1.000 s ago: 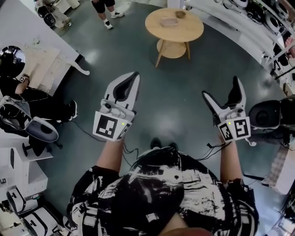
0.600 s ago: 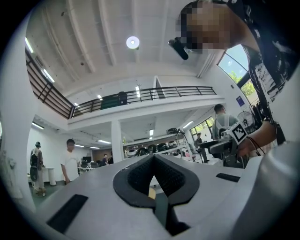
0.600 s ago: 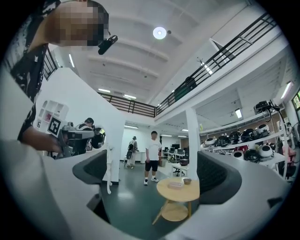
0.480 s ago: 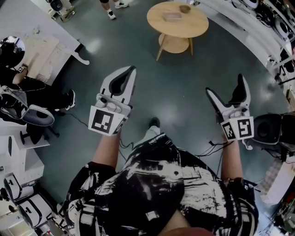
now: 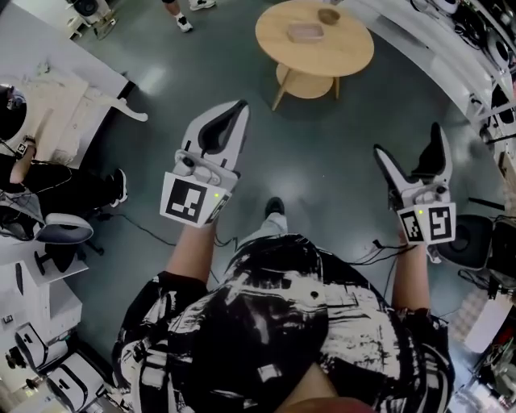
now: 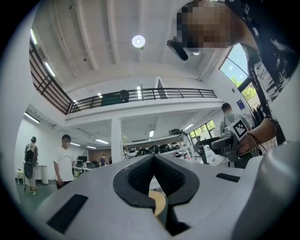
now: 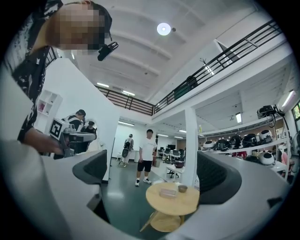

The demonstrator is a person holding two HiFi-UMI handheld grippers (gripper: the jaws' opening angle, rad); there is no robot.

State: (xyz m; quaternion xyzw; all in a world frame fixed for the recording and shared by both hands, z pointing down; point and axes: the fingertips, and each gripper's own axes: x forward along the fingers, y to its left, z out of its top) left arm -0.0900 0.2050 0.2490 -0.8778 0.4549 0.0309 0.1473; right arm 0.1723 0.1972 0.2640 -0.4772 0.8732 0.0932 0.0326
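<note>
Both grippers are held in the air over a grey-green floor and hold nothing. My left gripper (image 5: 234,113) (image 6: 153,161) is shut, its black pads pressed tip to tip. To the right, my right gripper (image 5: 409,145) (image 7: 154,174) stands open with a wide gap between its fingers (image 7: 91,167). Ahead of both stands a round wooden table (image 5: 355,50) (image 7: 154,197), a good way beyond the tips. On it lie a clear box (image 5: 305,31) (image 7: 167,191) and a small bowl (image 5: 328,14) (image 7: 182,188). Through the right gripper's gap the table shows plainly.
A white desk (image 5: 48,48) and a seated person in black (image 5: 56,173) are at the left. Shelves with helmets (image 5: 484,32) curve along the right, with a black stool (image 5: 468,240) below. A cable (image 5: 141,227) runs on the floor. A person in a white shirt (image 7: 146,152) stands beyond the table.
The round table has come nearer in the right gripper view and the head view has shifted. Both grippers have drifted slightly with the walking person; their jaw states are unchanged.
</note>
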